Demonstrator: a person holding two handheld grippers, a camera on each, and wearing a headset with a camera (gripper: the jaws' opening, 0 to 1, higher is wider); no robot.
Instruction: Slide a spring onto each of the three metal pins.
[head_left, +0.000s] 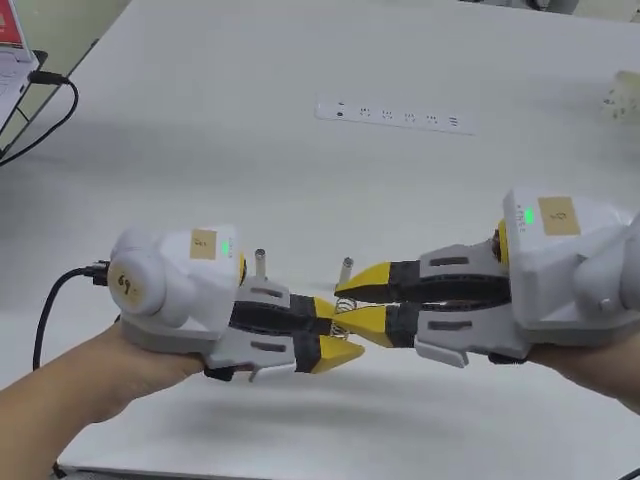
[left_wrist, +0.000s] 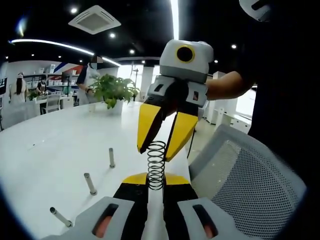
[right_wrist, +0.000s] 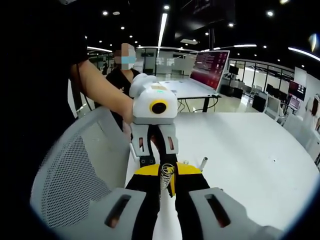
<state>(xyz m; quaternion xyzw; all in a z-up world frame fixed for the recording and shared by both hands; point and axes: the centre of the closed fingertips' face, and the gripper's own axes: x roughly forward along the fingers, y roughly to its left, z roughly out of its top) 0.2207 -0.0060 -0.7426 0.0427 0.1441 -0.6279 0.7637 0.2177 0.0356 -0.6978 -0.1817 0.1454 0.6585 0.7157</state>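
Observation:
A small metal spring hangs level above the white table between the tips of both grippers, which face each other. My left gripper is shut on one end of the spring. My right gripper comes in from the right, its yellow jaws pressed against the other end of the spring. Three metal pins stand upright on the table: one pin, a second, a third. In the head view two pins stand just behind the jaws.
A white power strip lies further back on the table. A laptop and a black cable are at the far left. A grey mesh chair is beside the table's near edge.

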